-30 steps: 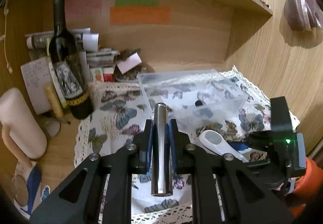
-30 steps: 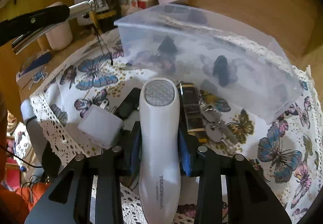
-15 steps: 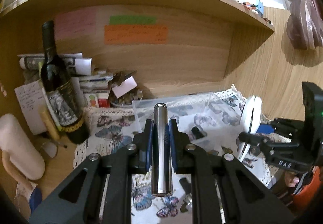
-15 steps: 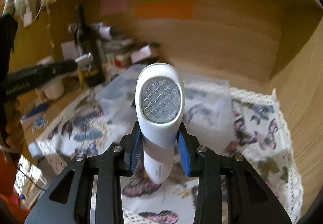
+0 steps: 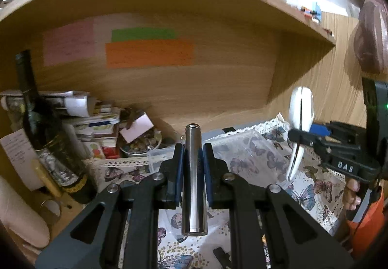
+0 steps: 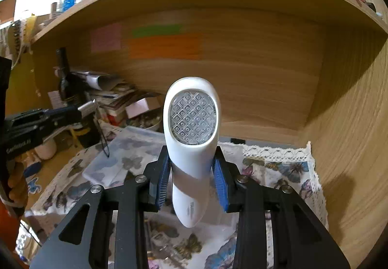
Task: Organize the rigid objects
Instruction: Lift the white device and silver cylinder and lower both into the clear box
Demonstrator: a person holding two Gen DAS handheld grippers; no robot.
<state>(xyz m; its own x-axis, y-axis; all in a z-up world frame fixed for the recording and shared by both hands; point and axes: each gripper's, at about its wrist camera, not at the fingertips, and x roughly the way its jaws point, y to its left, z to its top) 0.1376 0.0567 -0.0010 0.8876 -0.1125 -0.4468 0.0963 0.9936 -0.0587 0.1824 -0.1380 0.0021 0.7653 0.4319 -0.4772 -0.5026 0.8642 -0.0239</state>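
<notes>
The left gripper (image 5: 192, 167) is clamped on a metal tube (image 5: 194, 179), its blue pads pressing the middle of the tube so that both ends stick out, one toward the far wall and one back toward the camera. Gripping it at the middle likely keeps it balanced and stops it from tipping. The right gripper (image 6: 192, 179) is closed on a white handheld device (image 6: 192, 147), squeezing its narrower waist just below the wide head with the patterned lens; the slim handle hangs down between the jaws. That waist is probably the only part narrow enough to fit the pads.

Both things are held in the air above the butterfly tablecloth (image 6: 286, 172), with nothing touching it. A clear plastic box (image 5: 249, 155) sits open on the cloth, between the two grippers and a little farther away, which makes it the likely place for both items. At the far left stand a wine bottle (image 5: 38, 128) and a stack of papers (image 5: 97, 118), well apart from the box, so the way in looks free.
</notes>
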